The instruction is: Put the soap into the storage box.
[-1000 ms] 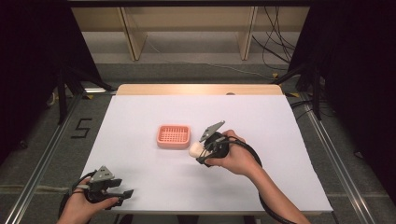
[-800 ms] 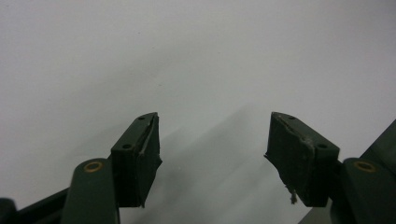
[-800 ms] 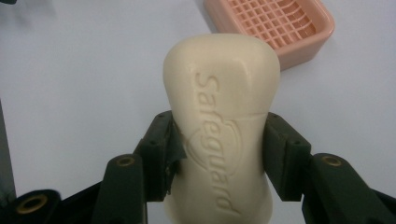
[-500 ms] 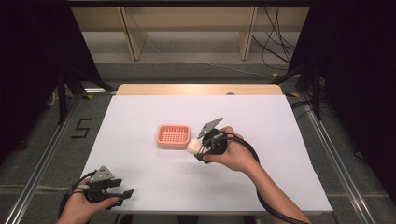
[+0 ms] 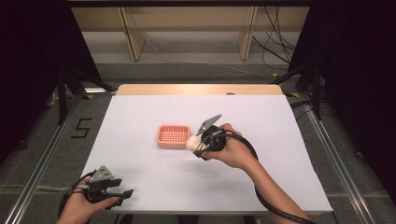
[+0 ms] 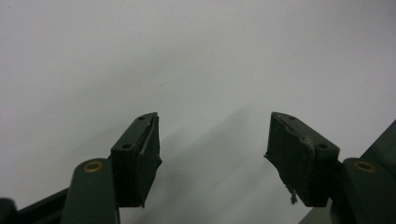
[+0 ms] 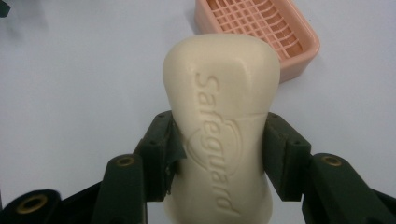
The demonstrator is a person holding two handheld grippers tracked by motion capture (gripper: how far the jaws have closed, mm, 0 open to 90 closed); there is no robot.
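A cream bar of soap [image 7: 222, 126] embossed with a brand name is clamped between the jaws of my right gripper [image 7: 218, 154]. In the high view the soap [image 5: 192, 143] hangs just off the right edge of a pink slatted soap dish [image 5: 173, 136] that sits mid-table, with the right gripper [image 5: 196, 146] behind the bar. The dish [image 7: 261, 32] lies empty beyond the soap, up and to the right. My left gripper [image 5: 122, 196] rests near the table's front left corner. Its jaws stand apart with nothing between them over bare white tabletop [image 6: 212, 158].
The white table [image 5: 140, 112] has a wooden strip along its far edge. Wooden shelving and loose cables lie on the floor beyond. Metal rails run along both sides of the table.
The right gripper has carried the soap slightly left and away, closer to the soap dish. The left gripper has stayed put.
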